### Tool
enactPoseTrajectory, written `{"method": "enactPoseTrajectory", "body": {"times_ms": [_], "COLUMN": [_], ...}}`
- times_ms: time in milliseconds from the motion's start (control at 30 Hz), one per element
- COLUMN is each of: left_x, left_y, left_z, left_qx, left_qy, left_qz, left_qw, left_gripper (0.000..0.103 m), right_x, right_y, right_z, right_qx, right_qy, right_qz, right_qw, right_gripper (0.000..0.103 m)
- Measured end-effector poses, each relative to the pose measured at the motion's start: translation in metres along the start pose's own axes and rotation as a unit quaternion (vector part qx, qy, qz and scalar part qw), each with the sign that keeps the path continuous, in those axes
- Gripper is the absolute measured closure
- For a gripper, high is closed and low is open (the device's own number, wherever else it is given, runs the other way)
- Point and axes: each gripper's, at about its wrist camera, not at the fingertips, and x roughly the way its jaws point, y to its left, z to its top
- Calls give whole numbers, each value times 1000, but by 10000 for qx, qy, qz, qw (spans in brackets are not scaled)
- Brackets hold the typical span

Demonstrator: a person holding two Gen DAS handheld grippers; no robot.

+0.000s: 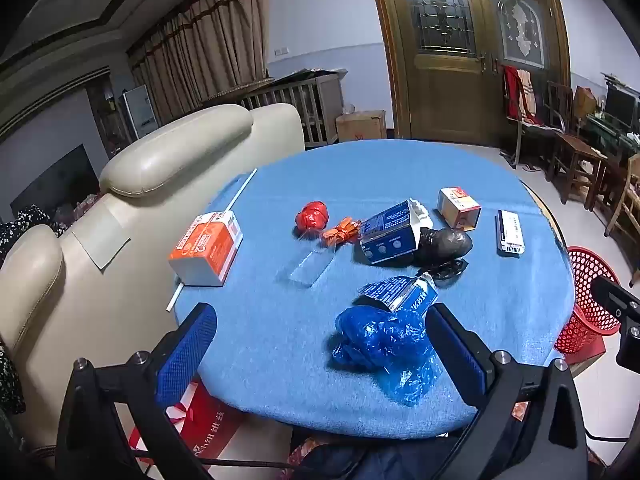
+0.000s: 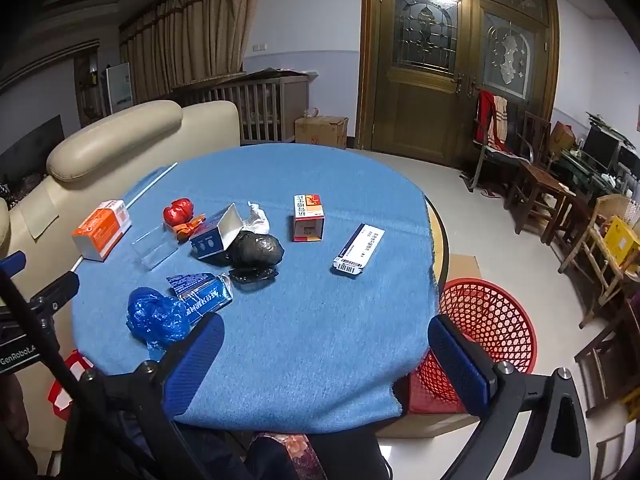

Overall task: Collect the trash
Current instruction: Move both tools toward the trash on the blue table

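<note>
From the left wrist view, my left gripper (image 1: pixel 320 344) hangs spread wide and empty over the table's (image 1: pixel 280 360) near edge, the crumpled blue plastic bag (image 1: pixel 384 344) lying between its fingers, untouched. I'd lower squarely and close on the bag's bulk, not its loose tail. The orange-and-white box (image 1: pixel 206 248) by the left edge shows a "2".

From the right wrist view, my right gripper (image 2: pixel 326 360) is likewise spread, holding nothing. The red basket (image 2: pixel 484 332) stands on the floor off the right edge. "GenRobot" reads on the other handle.
</note>
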Motion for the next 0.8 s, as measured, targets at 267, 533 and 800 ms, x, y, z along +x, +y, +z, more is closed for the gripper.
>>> {"method": "enactPoseTrajectory", "body": {"times_ms": [267, 533, 800], "left_x": [2, 5, 8], "left_y": [0, -1, -1], "left_z": [-2, -3, -4], "left_qx": [14, 32, 32], "left_qy": [49, 90, 135], "left_qz": [13, 13, 14], "left_qw": [10000, 10000, 9999], "left_gripper": [0, 0, 0], "right_x": [0, 8, 14], "right_y": [1, -1, -2], "right_z": [-4, -2, -3], "right_qx": [27, 100, 126], "right_qy": [74, 165, 210], "right_qz": [34, 73, 80], "right_qw": [10000, 9998, 9997], "right_gripper": [0, 0, 0]}}
